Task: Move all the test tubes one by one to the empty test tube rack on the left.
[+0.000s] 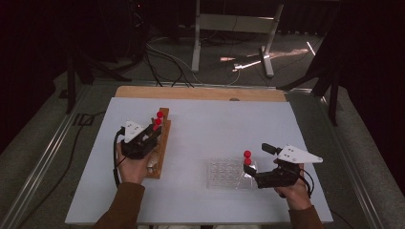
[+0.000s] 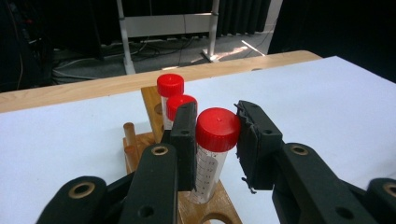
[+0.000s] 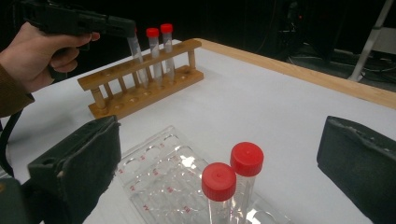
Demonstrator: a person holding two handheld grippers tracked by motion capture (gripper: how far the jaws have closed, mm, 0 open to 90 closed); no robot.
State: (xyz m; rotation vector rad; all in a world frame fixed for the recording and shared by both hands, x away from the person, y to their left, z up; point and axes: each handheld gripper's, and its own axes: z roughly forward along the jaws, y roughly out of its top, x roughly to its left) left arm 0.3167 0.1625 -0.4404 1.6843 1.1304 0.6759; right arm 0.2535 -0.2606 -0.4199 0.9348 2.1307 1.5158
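We see a white table (image 1: pixel 200 129) with a wooden edge along its far side. On its left part stands a wooden rack (image 1: pixel 161 143), seen side-on in the right gripper view (image 3: pixel 140 79), and it holds three red-capped tubes. On the right part lies a clear plastic tray (image 1: pixel 224 172) of small wells; red marks sit beside some wells (image 3: pixel 159 172), too small for us to read.

Our left gripper (image 2: pixel 217 140) is over the rack, its pads closed on the cap of the nearest tube (image 2: pixel 215 140), which stands slightly tilted in the rack. That tube carries a printed scale of fine lines and figures down its side, and we cannot make the figures out. The other two tubes (image 2: pixel 170 91) stand just behind it in the same row.

Our right gripper (image 3: pixel 219 154) hangs at the tray's near end, jaws wide apart, with two more red-capped tubes (image 3: pixel 233 177) upright between them, touching neither pad.
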